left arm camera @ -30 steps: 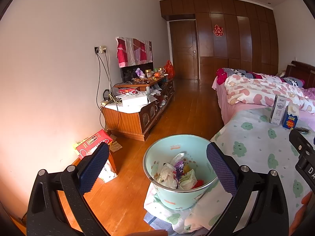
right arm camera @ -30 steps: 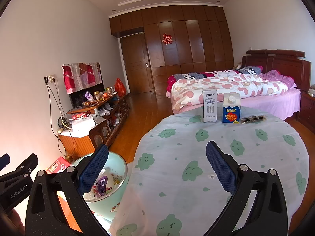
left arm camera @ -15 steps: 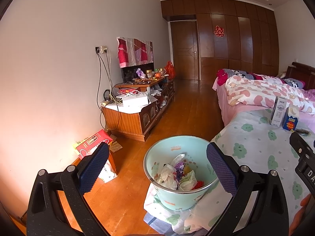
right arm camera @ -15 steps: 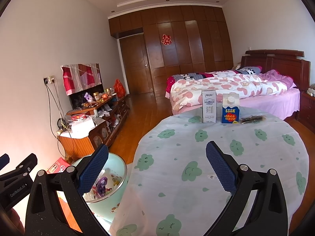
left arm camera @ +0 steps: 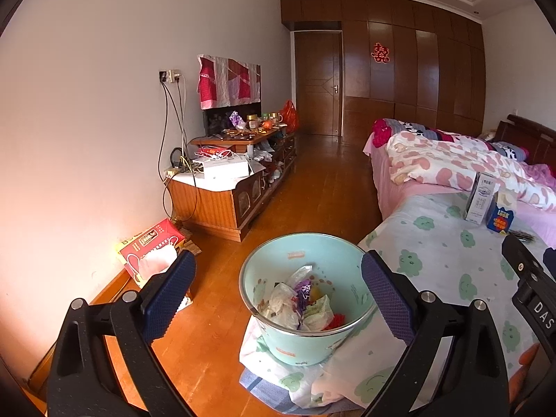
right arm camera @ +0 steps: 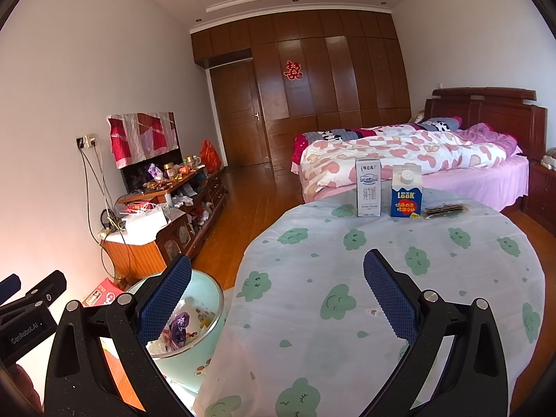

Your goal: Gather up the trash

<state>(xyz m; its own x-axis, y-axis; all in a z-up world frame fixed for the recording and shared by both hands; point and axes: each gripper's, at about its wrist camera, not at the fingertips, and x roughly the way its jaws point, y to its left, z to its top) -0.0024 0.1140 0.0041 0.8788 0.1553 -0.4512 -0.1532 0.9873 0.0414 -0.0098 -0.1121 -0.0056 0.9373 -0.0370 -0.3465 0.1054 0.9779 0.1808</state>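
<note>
While both hand-held grippers stay empty, left hand-held gripper (left arm camera: 276, 290) and right hand-held gripper (right arm camera: 278, 293) spread wide, we log the white carton (right arm camera: 368, 187), blue carton (right arm camera: 406, 191) and what may be a dark wrapper (right arm camera: 446, 209) upper centre on the worktop (right arm camera: 347, 278); the bin (left arm camera: 264, 278) sits lower centre.

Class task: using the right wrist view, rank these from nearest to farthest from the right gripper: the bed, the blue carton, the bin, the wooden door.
From the right gripper:
1. Bin, low on the left, beside the table.
2. Blue carton, upright at the table's far edge.
3. Bed, behind the table.
4. Wooden door, on the far wall.
</note>
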